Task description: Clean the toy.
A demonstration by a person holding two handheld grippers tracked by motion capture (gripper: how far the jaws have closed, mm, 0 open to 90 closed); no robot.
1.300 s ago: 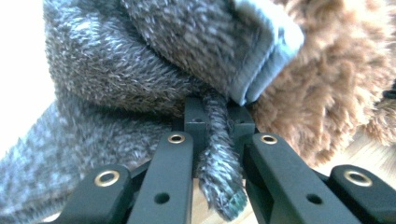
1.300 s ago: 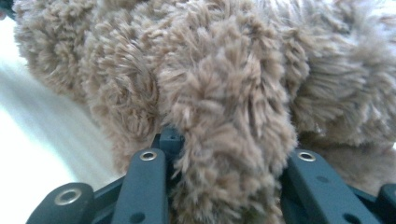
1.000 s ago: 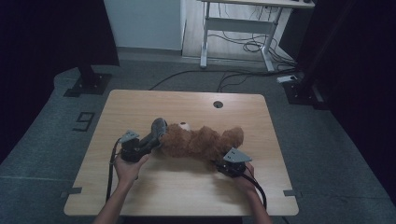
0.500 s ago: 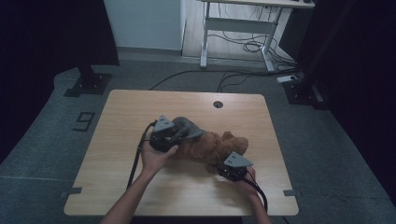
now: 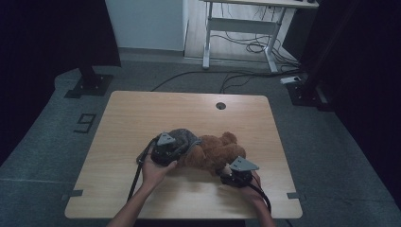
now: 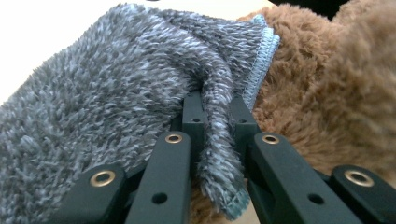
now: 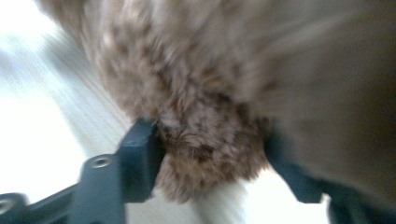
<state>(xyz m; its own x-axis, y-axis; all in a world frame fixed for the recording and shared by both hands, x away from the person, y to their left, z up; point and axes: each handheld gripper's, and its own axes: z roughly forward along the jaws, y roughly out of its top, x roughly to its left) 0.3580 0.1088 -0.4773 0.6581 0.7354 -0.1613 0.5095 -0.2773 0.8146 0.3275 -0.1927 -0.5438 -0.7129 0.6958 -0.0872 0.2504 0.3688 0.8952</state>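
We saw one pale rectangular wooden table [image 5: 142, 118] with a small round cable hole near its far edge, standing on grey carpet. On the floor to its left a marking read as the figure "9" [image 5: 85, 123]; we could read no other writing or brand.

On the near half of the table lay one brown plush teddy bear [image 5: 215, 151], stretched on its side. One fluffy grey knitted cloth with a pale blue stitched hem [image 5: 185, 137] was draped over the bear's left end, touching it. In the left gripper view the grey cloth [image 6: 116, 88] lay against the brown fur [image 6: 327, 93].

Two grippers were at work. The left gripper [image 6: 215, 154] was clamped on a fold of the cloth, the pile pinched tightly between its pads. In the high view that left gripper [image 5: 166, 147] sat just left of the bear. The right gripper [image 7: 210, 163] had just been opening its jaws: a tuft of the bear's fur [image 7: 205, 130] sat between them, and though the picture was blurred, the jaws stood apart around it. In the high view the right gripper [image 5: 238, 171] rested at the bear's near right end.

Compared with a second before, the left gripper and the cloth had shifted rightwards, farther over the bear, which now lay more bunched up; the right gripper had hardly moved.
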